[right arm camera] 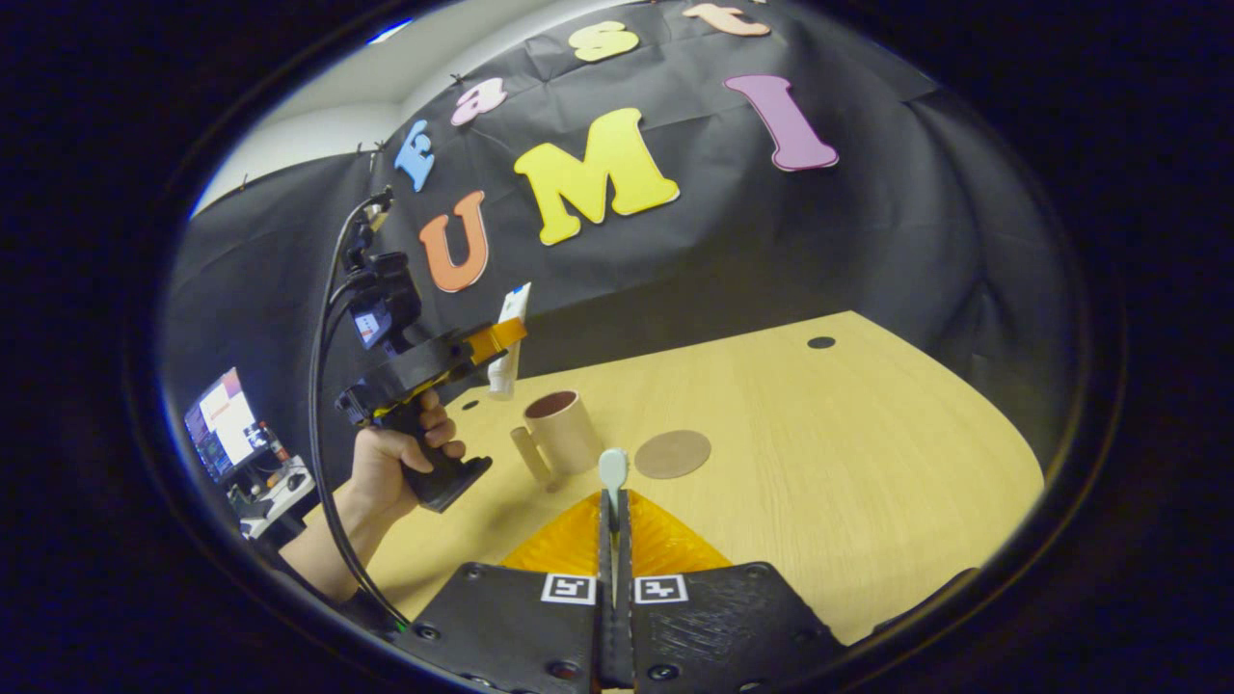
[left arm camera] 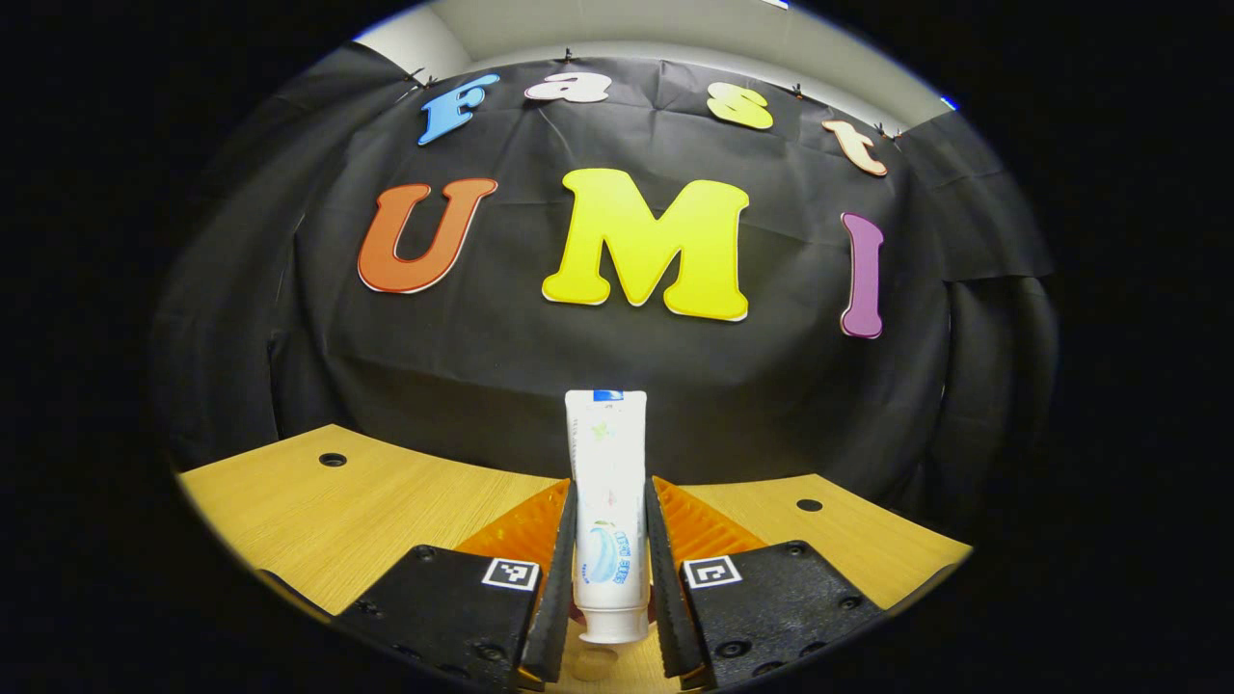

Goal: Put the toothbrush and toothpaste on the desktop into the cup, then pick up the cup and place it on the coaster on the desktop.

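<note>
Wooden desktop (right arm camera: 819,453) in pale colour fills the lower part of both views, and a black cloth wall (left arm camera: 482,357) stands behind it. On the left gripper view, the toothpaste (left arm camera: 607,501) is a white tube standing upright, cap down, clamped between the two fingers of the left gripper (left arm camera: 610,569), which press on its sides. On the right gripper view the same tube (right arm camera: 507,337) is seen farther off, held above the desktop by the left gripper (right arm camera: 496,339), with a hand (right arm camera: 395,463) around its handle. The tube hangs just above and a little behind the cup (right arm camera: 562,431). The cup is beige with a handle on its left side, it stands upright on the desktop and its mouth is open. The round brown coaster (right arm camera: 672,453) lies flat just beside the cup, apart from it. The right gripper (right arm camera: 614,520) has its fingers closed together on the toothbrush (right arm camera: 613,472), whose pale rounded end sticks out ahead of the fingertips. Far at the left edge, a lit screen (right arm camera: 220,419) is visible.
</note>
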Demonstrator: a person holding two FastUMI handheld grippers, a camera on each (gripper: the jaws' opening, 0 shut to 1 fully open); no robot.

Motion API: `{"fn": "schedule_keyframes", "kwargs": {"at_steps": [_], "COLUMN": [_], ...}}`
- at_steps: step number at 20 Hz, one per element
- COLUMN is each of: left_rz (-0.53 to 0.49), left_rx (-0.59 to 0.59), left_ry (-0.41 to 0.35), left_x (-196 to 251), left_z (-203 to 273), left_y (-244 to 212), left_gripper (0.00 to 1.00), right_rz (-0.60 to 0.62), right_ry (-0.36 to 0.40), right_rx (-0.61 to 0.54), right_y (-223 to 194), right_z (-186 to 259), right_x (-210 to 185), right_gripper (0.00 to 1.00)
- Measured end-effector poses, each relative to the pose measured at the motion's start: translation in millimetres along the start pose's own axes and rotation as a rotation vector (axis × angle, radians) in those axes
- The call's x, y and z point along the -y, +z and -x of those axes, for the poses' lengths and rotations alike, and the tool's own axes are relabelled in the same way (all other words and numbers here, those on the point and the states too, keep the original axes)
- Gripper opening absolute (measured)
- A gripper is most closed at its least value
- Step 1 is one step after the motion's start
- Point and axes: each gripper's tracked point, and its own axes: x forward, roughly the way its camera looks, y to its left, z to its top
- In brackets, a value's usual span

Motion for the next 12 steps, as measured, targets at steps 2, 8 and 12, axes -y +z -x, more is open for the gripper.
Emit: {"fn": "schedule_keyframes", "kwargs": {"at_steps": [2,8,12], "left_rz": [0.001,0.008,0.014], "left_rx": [-0.010,-0.037,-0.043], "left_ry": [0.005,0.013,0.012], "left_x": [-1,-5,-4], "left_z": [-3,-6,-5], "left_y": [-4,-13,-15], "left_gripper": [0.41,0.43,0.44], "right_rz": [0.003,-0.014,-0.005], "right_ry": [0.009,0.026,0.028], "right_rx": [0.009,0.014,0.015], "right_y": [3,4,4], "right_z": [1,2,2], "right_x": [-3,-5,-6], "right_gripper": [0.00,0.00,0.00]}}
